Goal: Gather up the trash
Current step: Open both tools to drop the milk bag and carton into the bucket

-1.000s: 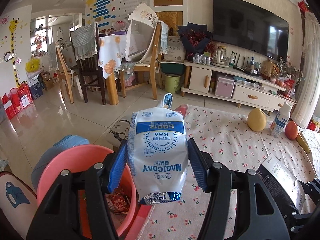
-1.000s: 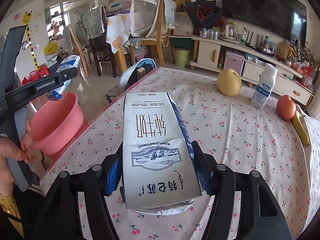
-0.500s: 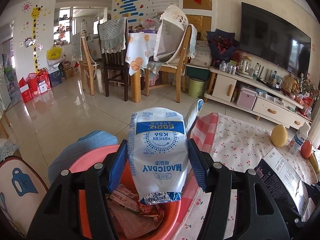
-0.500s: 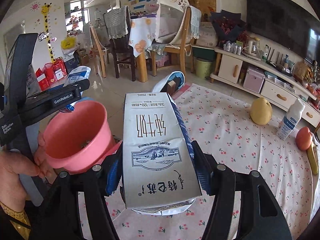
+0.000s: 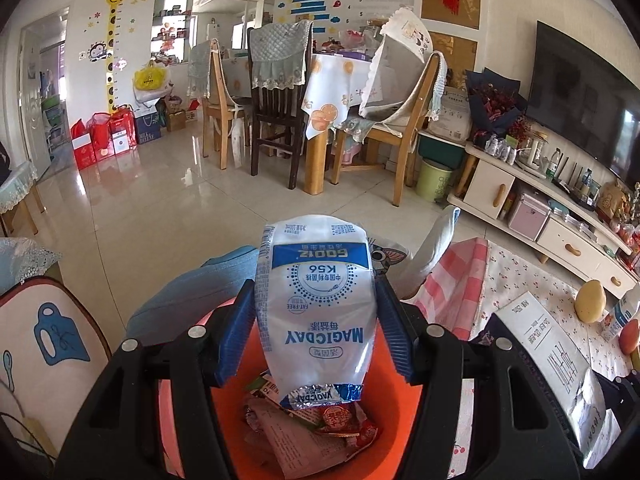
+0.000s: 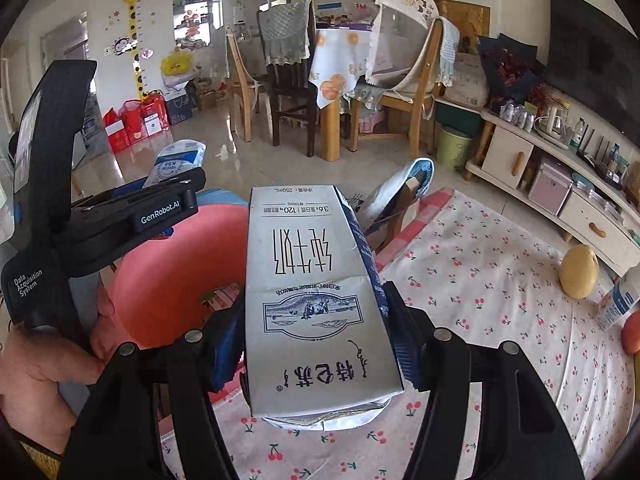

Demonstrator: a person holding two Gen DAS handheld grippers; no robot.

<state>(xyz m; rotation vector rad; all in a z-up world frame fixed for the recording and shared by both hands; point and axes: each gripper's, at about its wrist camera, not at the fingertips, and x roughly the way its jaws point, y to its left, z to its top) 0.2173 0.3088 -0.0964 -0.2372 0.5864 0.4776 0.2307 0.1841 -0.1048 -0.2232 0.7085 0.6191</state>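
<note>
In the left wrist view my left gripper (image 5: 315, 320) is shut on a blue-and-white milk pouch (image 5: 316, 276), which hangs right over the pink bin (image 5: 228, 432). Crumpled wrappers (image 5: 320, 436) lie in the bin. In the right wrist view my right gripper (image 6: 314, 300) is shut on a white milk carton (image 6: 316, 304), held over the table's left edge beside the pink bin (image 6: 168, 280). There the left gripper (image 6: 176, 176) shows over the bin's far side, with a hand (image 6: 40, 376) on its grip. The carton (image 5: 556, 364) also shows at the right of the left wrist view.
The table with the cherry-print cloth (image 6: 500, 280) carries a yellow fruit (image 6: 578, 272), a small bottle (image 6: 618, 304) and a red fruit (image 6: 632, 334). A blue-and-white bag (image 6: 404, 188) leans at the table's far corner. A blue cushion (image 5: 192, 292) sits behind the bin.
Both grippers have swung left, away from the table's middle toward the bin. The pouch now hangs over the bin's inside and the carton has reached the table's edge. Both grips are unchanged.
</note>
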